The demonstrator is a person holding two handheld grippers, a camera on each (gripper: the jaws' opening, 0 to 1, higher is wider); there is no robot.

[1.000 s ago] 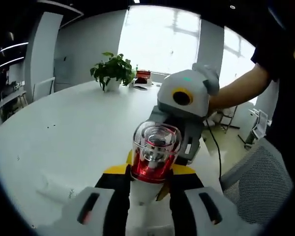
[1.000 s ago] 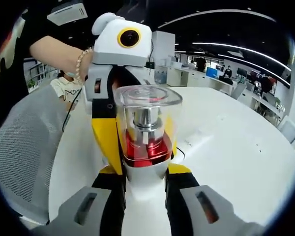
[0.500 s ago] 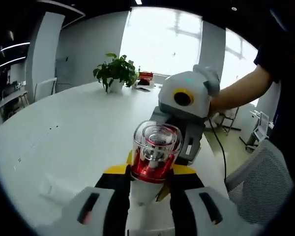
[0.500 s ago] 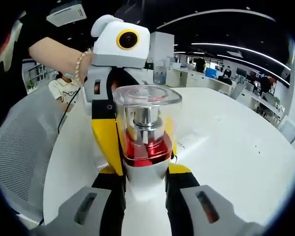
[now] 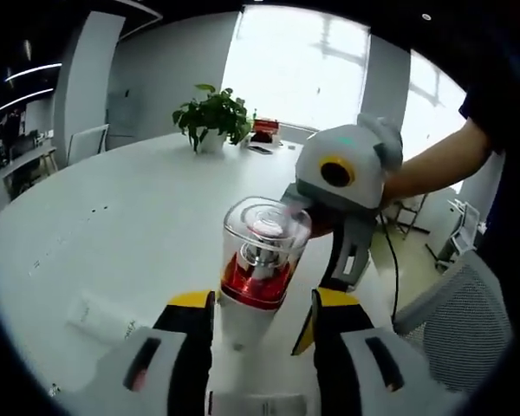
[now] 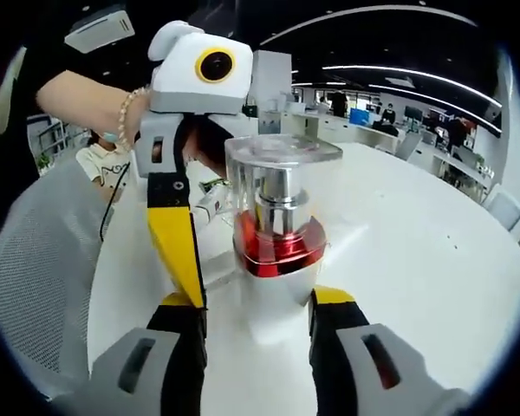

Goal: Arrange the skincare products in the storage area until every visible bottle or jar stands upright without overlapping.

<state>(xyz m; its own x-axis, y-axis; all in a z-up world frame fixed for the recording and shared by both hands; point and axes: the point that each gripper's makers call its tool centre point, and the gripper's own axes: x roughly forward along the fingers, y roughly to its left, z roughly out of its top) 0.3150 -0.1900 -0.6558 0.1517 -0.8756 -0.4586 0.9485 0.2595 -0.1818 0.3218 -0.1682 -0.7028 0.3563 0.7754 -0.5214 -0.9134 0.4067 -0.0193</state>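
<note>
Both grippers are at one bottle [image 5: 258, 264] above the white table [image 5: 113, 217]. In the left gripper view the left gripper [image 5: 253, 312] has its yellow-tipped jaws spread, one on each side of the bottle's white lower body, and a gap shows between the right jaw and the bottle; whether the left jaw touches it I cannot tell. The bottle stands about upright between them, clear cap on top, silver pump inside, red collar below.

The right gripper [image 5: 347, 260] comes in from the right of this view, a hand [image 5: 390, 178] behind it, its jaws reaching down just behind the bottle.

In the right gripper view the right gripper [image 6: 258, 316] also has its jaws apart, and the bottle [image 6: 279, 227] sits between them and a little beyond the tips, not pinched. The left gripper [image 6: 178, 251] hangs in from the left, one yellow jaw just beside the bottle.

A flat white packet [image 5: 100, 316] lies near the table's near edge, left of the jaws. A plant [image 5: 212, 117] stands at the far edge.
</note>
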